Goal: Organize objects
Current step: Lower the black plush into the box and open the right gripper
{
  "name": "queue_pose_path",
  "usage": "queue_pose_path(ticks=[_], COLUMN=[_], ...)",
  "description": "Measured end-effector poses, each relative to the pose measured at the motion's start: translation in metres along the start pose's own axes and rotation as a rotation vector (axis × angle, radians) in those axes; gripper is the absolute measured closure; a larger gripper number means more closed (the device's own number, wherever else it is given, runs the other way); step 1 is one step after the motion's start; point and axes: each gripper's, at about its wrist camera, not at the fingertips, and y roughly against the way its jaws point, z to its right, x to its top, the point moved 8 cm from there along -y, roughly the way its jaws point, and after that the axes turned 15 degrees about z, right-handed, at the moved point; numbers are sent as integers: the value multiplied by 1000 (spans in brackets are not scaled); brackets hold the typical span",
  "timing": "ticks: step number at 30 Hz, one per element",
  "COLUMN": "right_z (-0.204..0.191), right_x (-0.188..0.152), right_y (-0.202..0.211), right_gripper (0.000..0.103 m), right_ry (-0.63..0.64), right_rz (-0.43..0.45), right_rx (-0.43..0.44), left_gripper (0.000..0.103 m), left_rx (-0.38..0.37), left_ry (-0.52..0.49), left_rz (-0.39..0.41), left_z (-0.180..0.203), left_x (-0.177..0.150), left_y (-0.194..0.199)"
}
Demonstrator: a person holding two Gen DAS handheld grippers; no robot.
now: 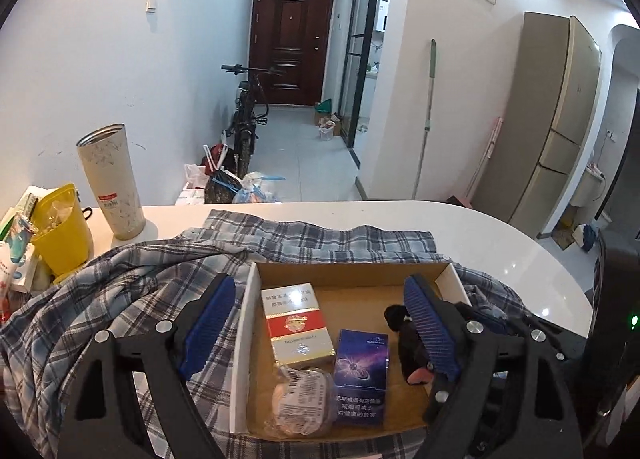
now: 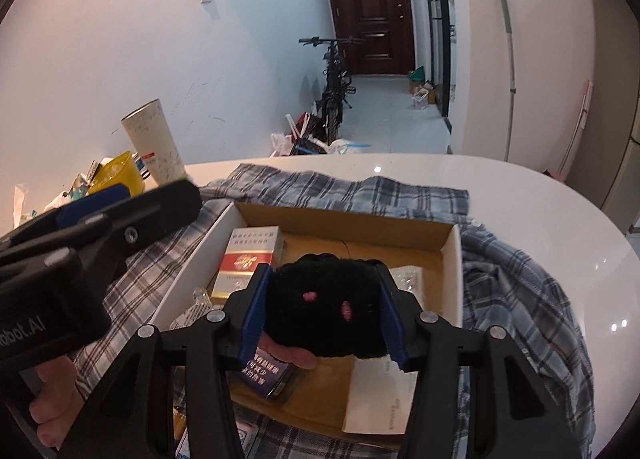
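both grippers [image 1: 320,323] [image 2: 322,309] have black angular frames with triangular cutouts, silver round screws and ribbed blue pads [image 1: 208,325]; white lettering marks the left gripper's black body.

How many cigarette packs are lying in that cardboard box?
2: a red-and-white pack toward the box's left side, and a blue pack just right of it. Others may be hidden behind the grippers.

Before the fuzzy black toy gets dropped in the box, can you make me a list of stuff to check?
1. Black toy between right gripper pads: ok.
2. Toy over the cardboard box, not the plaid shirt: ok.
3. Bare box floor to land on: ok, behind the blue pack.
4. Left gripper open, holding nothing: ok.
5. Red-and-white carton out of the way: ok.
6. How high the toy hangs: cannot tell.
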Motion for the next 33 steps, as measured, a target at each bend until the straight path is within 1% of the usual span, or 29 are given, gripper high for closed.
queue_pose_path(ticks=[4,6,7,8,12,17,22,24,26,28,31,33], right_z=[0,1,2,4,8,15,15,14,11,7,-3,-13], right_x=[1,2,4,5,8,21,43,51,58,64,71,74], right_y=[3,4,5,7,9,16,37,52,68,83,107,122], right_gripper=[46,40,35,33,30,29,28,25,18,14,14,14], right_ry=[11,15,14,10,-3,-5,-7,-4,2,9,23,48], right_rz=[20,31,39,47,52,85,142,181,220,260,305,321], right_rx=[-8,-16,-22,-26,-34,-67,-89,-99,-105,-110,-95,-65], left_gripper=[15,15,15,15,15,15,15,15,15,15,15,15], left_rx=[12,7,6,5,5,11,3,3,4,-3,-26,-38], left_ry=[13,24,25,24,10,-11,2,-5,-11,-16,-17,-29], left_rz=[8,4,1,0,8,49,90,109,146,186,229,253], left_z=[-6,-7,-7,-7,-5,-4,-7,-7,-8,-9,-9,-8], left_x=[1,1,1,0,2,14,31,36,43,50,57,59], left_y=[0,0,0,0,3,16,39,50,68,89,117,134])
